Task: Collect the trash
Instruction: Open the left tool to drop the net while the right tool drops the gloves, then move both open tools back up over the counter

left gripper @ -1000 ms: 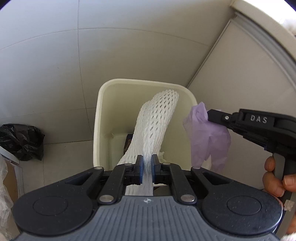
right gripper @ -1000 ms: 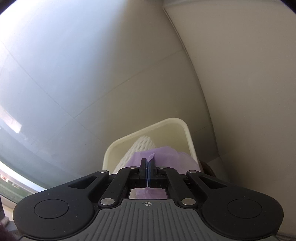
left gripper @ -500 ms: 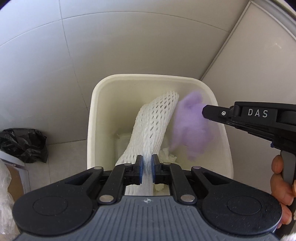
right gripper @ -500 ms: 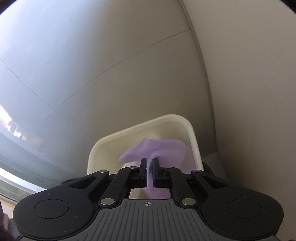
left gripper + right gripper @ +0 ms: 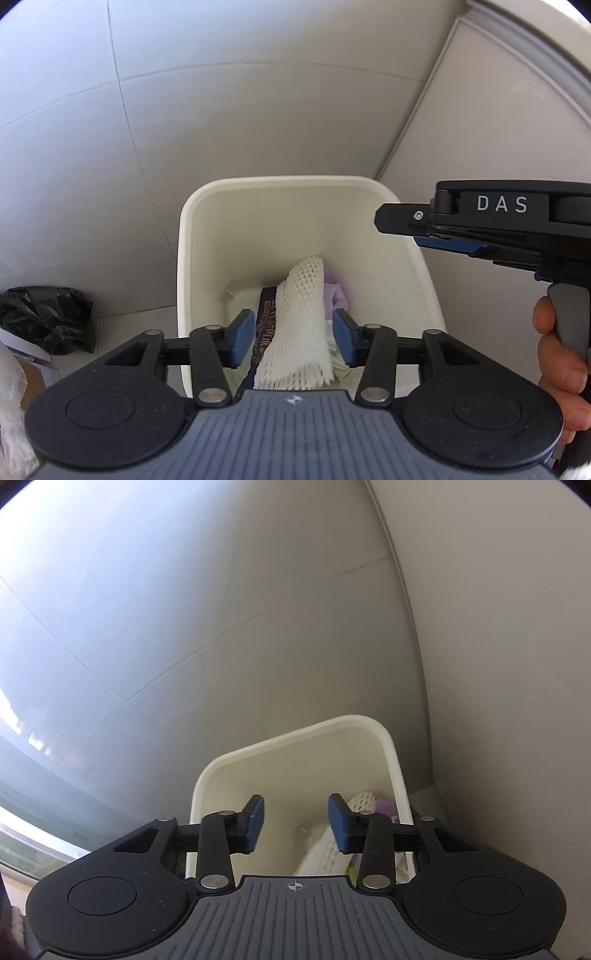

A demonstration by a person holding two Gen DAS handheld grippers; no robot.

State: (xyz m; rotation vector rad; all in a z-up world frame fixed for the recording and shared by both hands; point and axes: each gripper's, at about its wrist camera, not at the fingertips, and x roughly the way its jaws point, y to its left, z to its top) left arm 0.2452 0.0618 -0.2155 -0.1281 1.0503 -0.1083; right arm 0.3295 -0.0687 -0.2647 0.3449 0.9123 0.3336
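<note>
A cream bin (image 5: 192, 258) is seen on a tiled floor (image 5: 122, 317), set in a corner between a tiled wall (image 5: 258, 110) and a pale panel (image 5: 480, 129). The left gripper (image 5: 293, 338) is held above the bin's near rim; its jaws are opening, and nothing is pinched, the blue pads (image 5: 242, 338) standing clear on either side of a white foam net (image 5: 299, 339) that lies down inside the bin. A purple glove (image 5: 338, 293) is seen at the net's right, against the bin wall, and a dark printed wrapper (image 5: 266, 325) at its left, with crumpled white paper (image 5: 338, 360) below. The right gripper (image 5: 295, 821) is held above the bin's right side, its handle gripped by a hand (image 5: 561, 362); its jaws are likewise opening and nothing is between them. A black bag (image 5: 44, 317) is seen on the floor left of the bin, well apart, beside a cardboard box (image 5: 31, 376) and clear plastic (image 5: 9, 398). The bin's mouth is partly hidden by both grippers.
</note>
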